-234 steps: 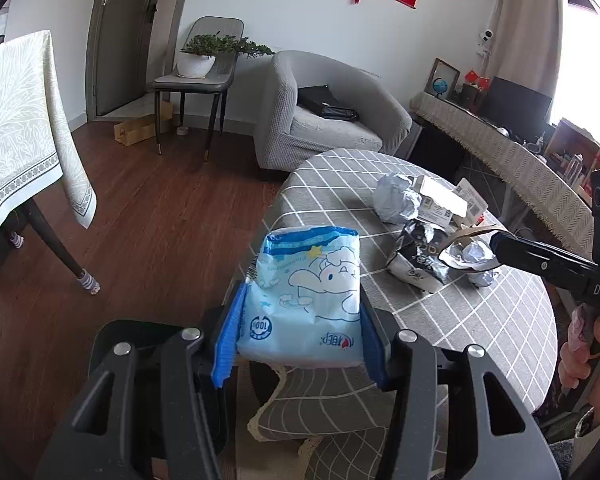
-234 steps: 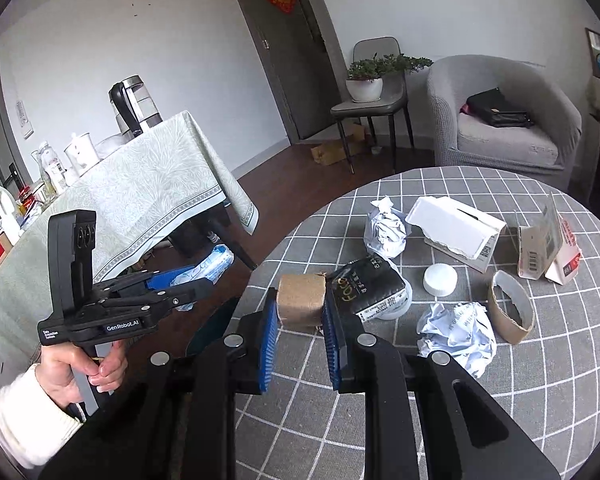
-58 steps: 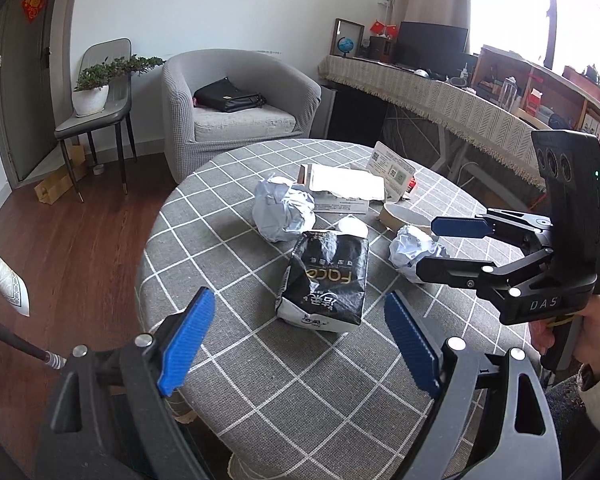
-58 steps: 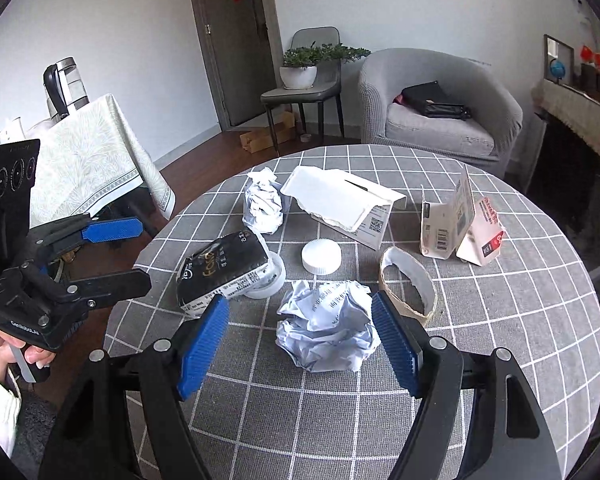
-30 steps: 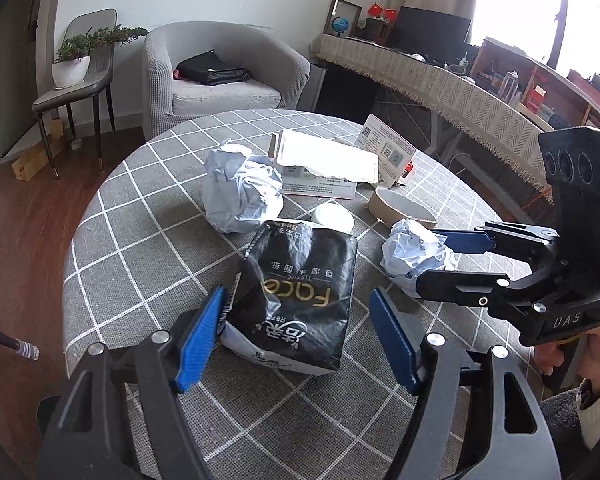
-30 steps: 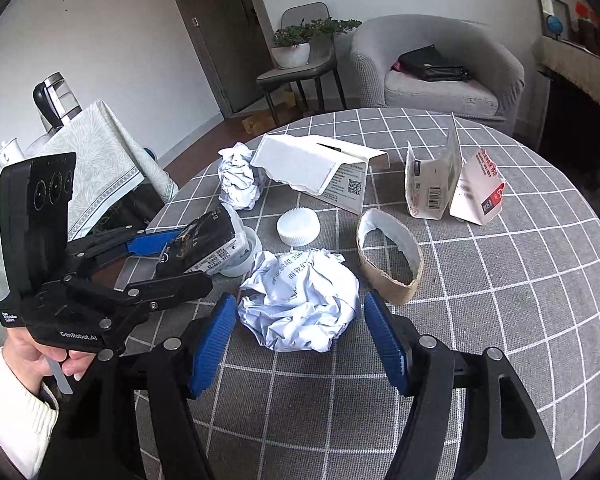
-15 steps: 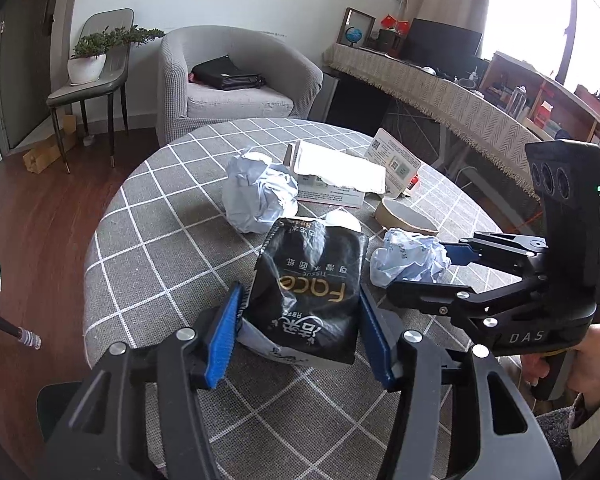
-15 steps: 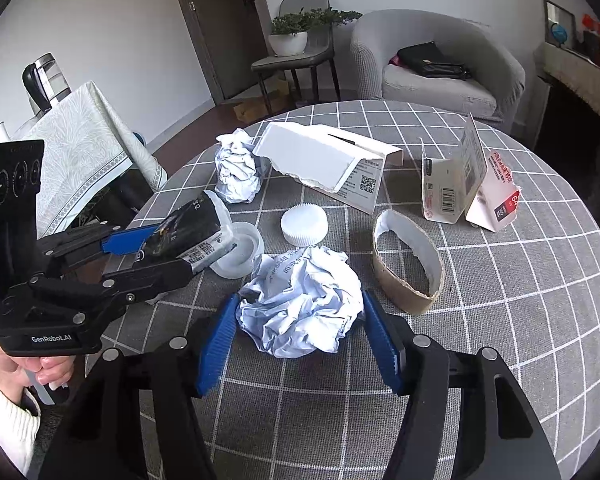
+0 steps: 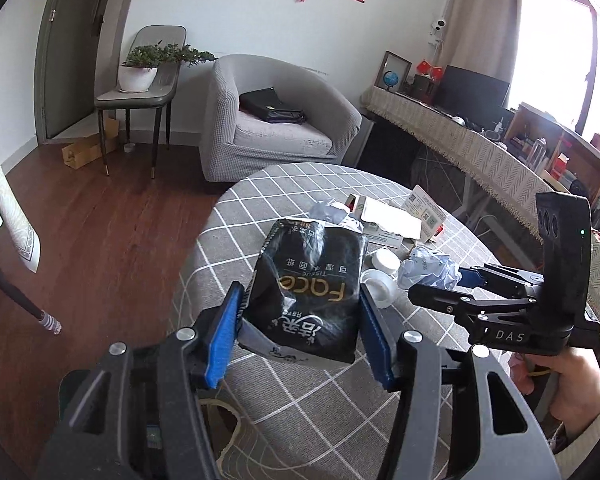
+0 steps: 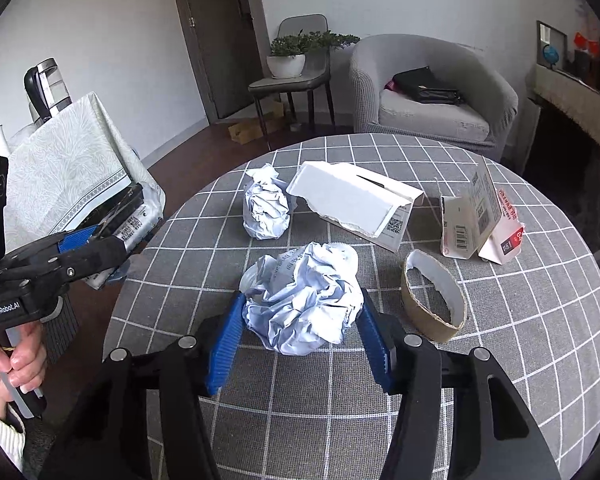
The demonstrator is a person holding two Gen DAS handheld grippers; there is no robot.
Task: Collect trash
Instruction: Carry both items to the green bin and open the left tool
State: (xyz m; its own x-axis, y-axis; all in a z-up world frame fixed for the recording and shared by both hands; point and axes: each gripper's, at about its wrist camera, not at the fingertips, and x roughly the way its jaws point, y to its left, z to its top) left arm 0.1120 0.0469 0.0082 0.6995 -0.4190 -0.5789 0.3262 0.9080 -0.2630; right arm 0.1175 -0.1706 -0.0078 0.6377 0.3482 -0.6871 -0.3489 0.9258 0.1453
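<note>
left gripper (image 9: 300, 340) has its blue pads clamped on both sides of the black tissue pack (image 9: 312, 288), and the pack is up off the table, hanging over the near edge. from the right wrist view the pack sits out past the left rim of the table (image 10: 540, 320).

right gripper (image 10: 298, 340) is closing around the crumpled paper ball (image 10: 304, 300). both pads look like they're touching its sides, and the wad sits right between them on the checked cloth.

the rest of the trash is on the table: a brown tape ring (image 10: 434, 304) just to the right of the wad, a second paper ball (image 10: 266, 208) farther back, a torn white box (image 10: 356, 204) beside it, and a folded carton (image 10: 480, 220) at the right. a white lid (image 9: 385, 261) and a clear tape roll (image 9: 380, 290) show behind the pack in the left wrist view.
</note>
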